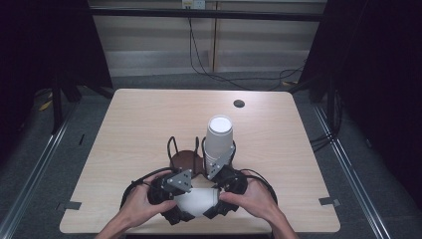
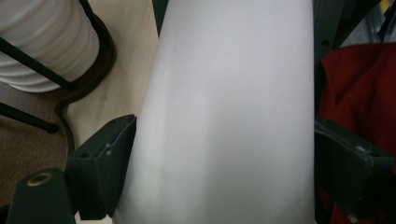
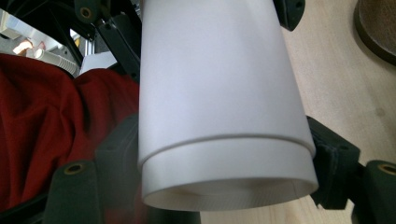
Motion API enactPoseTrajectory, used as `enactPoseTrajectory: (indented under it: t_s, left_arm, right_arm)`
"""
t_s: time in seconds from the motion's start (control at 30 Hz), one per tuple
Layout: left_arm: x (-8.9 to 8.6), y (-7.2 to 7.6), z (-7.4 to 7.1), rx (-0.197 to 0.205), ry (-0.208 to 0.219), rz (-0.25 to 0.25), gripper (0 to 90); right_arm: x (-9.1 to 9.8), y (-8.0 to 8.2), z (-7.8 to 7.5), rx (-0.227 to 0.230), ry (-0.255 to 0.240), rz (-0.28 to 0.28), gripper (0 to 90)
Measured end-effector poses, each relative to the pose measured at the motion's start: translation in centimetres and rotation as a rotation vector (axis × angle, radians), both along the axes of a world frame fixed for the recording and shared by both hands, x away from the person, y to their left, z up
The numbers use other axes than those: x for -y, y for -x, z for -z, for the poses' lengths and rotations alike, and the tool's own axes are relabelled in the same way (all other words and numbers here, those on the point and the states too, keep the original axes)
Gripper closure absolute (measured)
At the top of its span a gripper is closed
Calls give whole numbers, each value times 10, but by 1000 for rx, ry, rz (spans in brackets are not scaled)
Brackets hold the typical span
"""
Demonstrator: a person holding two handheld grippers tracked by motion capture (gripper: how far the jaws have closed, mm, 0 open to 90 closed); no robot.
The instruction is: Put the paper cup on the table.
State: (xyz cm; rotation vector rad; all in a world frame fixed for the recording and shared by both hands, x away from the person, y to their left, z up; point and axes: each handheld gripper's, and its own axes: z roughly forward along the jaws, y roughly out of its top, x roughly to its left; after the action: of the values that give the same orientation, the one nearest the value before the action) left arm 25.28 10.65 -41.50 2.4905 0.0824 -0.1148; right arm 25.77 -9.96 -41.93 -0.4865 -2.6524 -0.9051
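held thing: white paper cups, two nested, lying sideways between both grippers, near table edge, just in front of the person
left gripper: jaws partway open, pads against both sides of the cup wall in left gripper view; looks clamped on the narrow end
right gripper: jaws partway closed around the rim end; pads flank the inner cup's rim band on both sides; looks clamped
nesting: right gripper view shows outer cup's edge as a step line above the inner cup's rim; inner cup sticks out toward the right gripper
step in hand: judging, pulling the two cups apart, one gripper per cup
do it well: pull straight along the cup axis, hands apart and level; keep squeeze light, paper wall will dent; right pads should stay on the exposed inner band only, not over the step line; left pads on outer cup only
risk: if either gripper pinches both layers, cups stay stuck or crumple
cup stack: tall white stack upright in the right ring of a wire holder, just beyond the right gripper, close
holder left ring: no cup visible in it, beyond left gripper
in the way: stack and holder wires near right gripper's far side; keep pull sideways, not forward
table: light wood, dark round cap far beyond, well apart
red cloth: behind cups in gripper views, person's side
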Motion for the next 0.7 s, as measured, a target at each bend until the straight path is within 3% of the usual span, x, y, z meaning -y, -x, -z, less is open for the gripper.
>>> enactPoseTrajectory:
  t_s: [0.13, 0.23, 0.33, 0.47, 0.7]
  left_arm:
    - [-5, -5, -2, -33, 57, -17, 130]
    - [-7, -6, -2, -49, 74, -22, 132]
    - [-8, -6, -2, -48, 77, -26, 133]
    - [-13, -9, -5, -47, 139, -53, 137]
    - [-17, -11, -5, -60, 180, -86, 151]
  right_arm:
    - [3, -1, -2, 3, -19, 14, 254]
    - [2, 0, -3, 5, -16, 16, 254]
    - [2, 0, -2, 4, -10, 15, 253]
    - [3, -1, -3, 10, -9, 25, 253]
    - [5, -2, -1, 6, -17, 34, 252]
